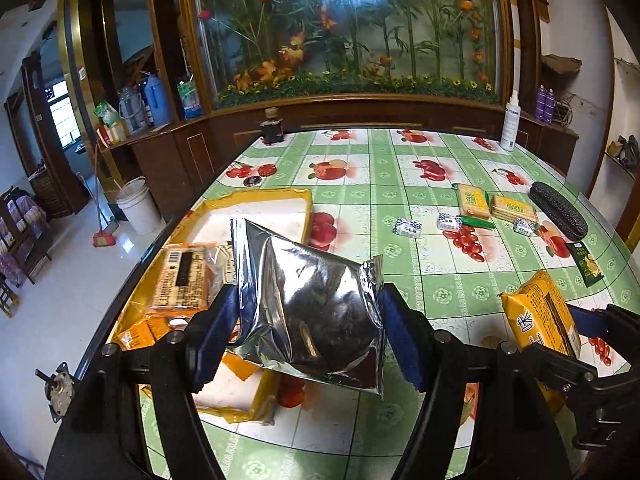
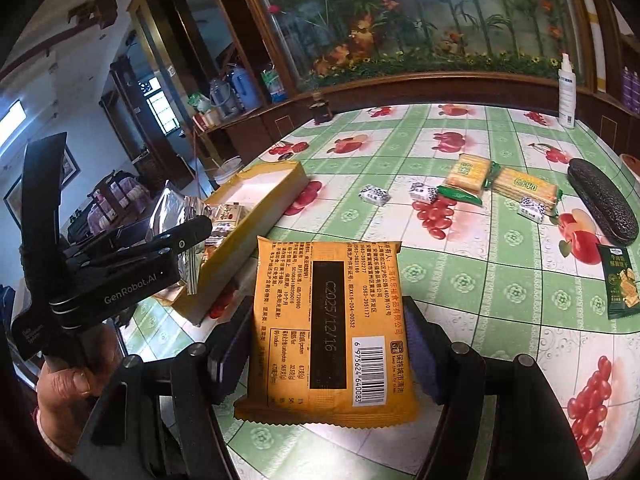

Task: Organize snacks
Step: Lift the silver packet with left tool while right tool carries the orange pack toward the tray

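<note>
My left gripper [image 1: 308, 316] clamps the silver pouch [image 1: 312, 304] above the yellow tray [image 1: 308, 200]; my right gripper [image 2: 328, 344] clamps the orange packet [image 2: 328, 336].

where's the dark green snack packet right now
The dark green snack packet lies flat near the table's right edge in the right wrist view, just below the black textured case, apart from the other snacks.
</note>
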The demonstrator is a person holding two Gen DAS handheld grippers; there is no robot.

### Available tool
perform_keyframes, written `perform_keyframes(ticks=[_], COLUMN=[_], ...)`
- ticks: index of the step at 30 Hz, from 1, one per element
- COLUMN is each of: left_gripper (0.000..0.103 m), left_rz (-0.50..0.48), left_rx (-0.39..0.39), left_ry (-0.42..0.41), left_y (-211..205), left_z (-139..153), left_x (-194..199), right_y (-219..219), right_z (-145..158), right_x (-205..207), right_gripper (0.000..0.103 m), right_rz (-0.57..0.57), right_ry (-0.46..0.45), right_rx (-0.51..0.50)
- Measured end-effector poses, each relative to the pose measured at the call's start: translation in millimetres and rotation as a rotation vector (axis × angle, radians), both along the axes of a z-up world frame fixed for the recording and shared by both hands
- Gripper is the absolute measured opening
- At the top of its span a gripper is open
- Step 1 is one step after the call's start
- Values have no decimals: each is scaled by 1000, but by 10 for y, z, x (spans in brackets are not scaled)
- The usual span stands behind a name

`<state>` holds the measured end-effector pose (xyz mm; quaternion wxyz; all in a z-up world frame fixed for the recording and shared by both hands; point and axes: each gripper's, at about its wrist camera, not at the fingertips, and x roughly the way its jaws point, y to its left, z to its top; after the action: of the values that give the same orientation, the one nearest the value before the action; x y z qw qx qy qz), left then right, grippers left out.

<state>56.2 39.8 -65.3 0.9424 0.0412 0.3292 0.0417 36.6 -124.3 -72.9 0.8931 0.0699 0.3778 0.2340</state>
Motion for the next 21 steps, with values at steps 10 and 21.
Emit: perform_keyframes(ticks=[10, 21], left_gripper=[71, 71], left_rz=[26, 37], left_rx=[8, 0], left_ry=[-49, -78], left_y=[103, 141], left_z=[90, 166], left_x=[-122, -189], right_y=[84, 138], right_z=[114, 118], right_x=[-84, -104], right_gripper=[71, 71], right_rz=[4, 15], right_ry=[-35, -35], right_rx=[0, -3])
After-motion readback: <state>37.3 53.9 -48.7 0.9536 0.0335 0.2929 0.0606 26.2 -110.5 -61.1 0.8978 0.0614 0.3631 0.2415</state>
